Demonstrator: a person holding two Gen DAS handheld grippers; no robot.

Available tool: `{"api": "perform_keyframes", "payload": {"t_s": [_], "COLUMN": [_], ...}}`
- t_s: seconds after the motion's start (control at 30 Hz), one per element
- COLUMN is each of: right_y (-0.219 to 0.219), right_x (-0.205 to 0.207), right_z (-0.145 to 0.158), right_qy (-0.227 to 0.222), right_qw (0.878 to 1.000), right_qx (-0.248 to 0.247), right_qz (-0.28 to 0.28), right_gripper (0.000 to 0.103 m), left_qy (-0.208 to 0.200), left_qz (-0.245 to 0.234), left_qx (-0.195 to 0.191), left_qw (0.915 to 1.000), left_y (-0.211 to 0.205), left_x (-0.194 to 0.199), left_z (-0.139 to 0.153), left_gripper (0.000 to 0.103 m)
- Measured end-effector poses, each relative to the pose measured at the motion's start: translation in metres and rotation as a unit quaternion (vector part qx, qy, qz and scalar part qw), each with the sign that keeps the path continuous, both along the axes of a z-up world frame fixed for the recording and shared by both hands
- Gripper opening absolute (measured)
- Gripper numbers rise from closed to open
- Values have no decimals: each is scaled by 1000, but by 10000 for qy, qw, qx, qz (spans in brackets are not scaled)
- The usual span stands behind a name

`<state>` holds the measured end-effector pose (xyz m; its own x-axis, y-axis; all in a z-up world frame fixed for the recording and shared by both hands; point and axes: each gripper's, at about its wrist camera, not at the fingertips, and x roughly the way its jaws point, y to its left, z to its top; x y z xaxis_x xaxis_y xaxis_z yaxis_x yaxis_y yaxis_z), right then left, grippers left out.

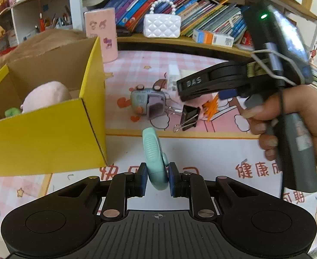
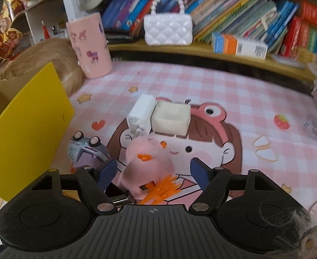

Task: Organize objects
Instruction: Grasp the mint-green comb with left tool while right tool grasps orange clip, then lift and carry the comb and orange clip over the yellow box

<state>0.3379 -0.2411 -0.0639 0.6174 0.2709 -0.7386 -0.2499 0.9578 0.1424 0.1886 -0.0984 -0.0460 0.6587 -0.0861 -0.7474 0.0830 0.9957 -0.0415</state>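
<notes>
At the bottom centre of the left wrist view, the left gripper is clamped on a small mint-green plastic gadget, which stands on edge between the blue pads, lifted off the tabletop. Just to its left, filling the left side of the frame, sits the yellow cardboard box, open at the top, with a pink plush and something small and green already lying inside.

So the sorting looks partly done (two things boxed, one in hand), and a fair amount remains. In the right wrist view the right gripper has its jaws apart around a pink fluffy toy with orange spiky trim; the pads do not appear to press on it yet. Left of that toy lies a small grey-and-purple toy car, and higher in the frame a white charger touches a cream block. A black binder clip shows in the middle of the left wrist view, near the car. Some rubber bands lie well apart at the right.

Everything rests on a pink checked mat printed with a cartoon girl in a frog hat. Along the top of both views runs a wooden shelf crowded with leaning books, a white quilted toy handbag and a pink cylinder container at upper left. A person's hand grips the right gripper's handle at the right of the left wrist view.
</notes>
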Motion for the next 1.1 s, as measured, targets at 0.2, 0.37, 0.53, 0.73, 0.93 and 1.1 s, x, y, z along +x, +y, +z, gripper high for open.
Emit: {"api": "perform_keyframes", "payload": {"t_s": [0.2,0.37,0.53,0.73,0.93,1.1], "right_y": [-6,-12,-22,-36,-43,-47], "right_x": [5,-5,-23,-48,-82,-116], "right_z": [-10,3,23,36,43,49], "right_qy": [325,34,-302,-432,-556,-506], "right_qw": [9988,9991,9978,9953,9921,9891], "right_qx": [324,278,194,74,-116,-164], "right_qz": [-140,-307,-558,-859,-1116,-1373], "right_gripper": [58,57,55,43,43,43], "left_qy": [-96,-156,-198,-224,-248,-324], "left_qz": [-39,-112,-231,-380,-621,-811], "left_qx": [-30,-31,-44,-162,-301,-325], "left_qw": [9999,9998,9995,9989,9973,9956], "left_y": [1,3,4,8,15,20], "left_x": [0,-1,-5,-11,-19,-32], "left_z": [4,7,8,9,12,15], "left_gripper": [18,18,18,18,18,18]}}
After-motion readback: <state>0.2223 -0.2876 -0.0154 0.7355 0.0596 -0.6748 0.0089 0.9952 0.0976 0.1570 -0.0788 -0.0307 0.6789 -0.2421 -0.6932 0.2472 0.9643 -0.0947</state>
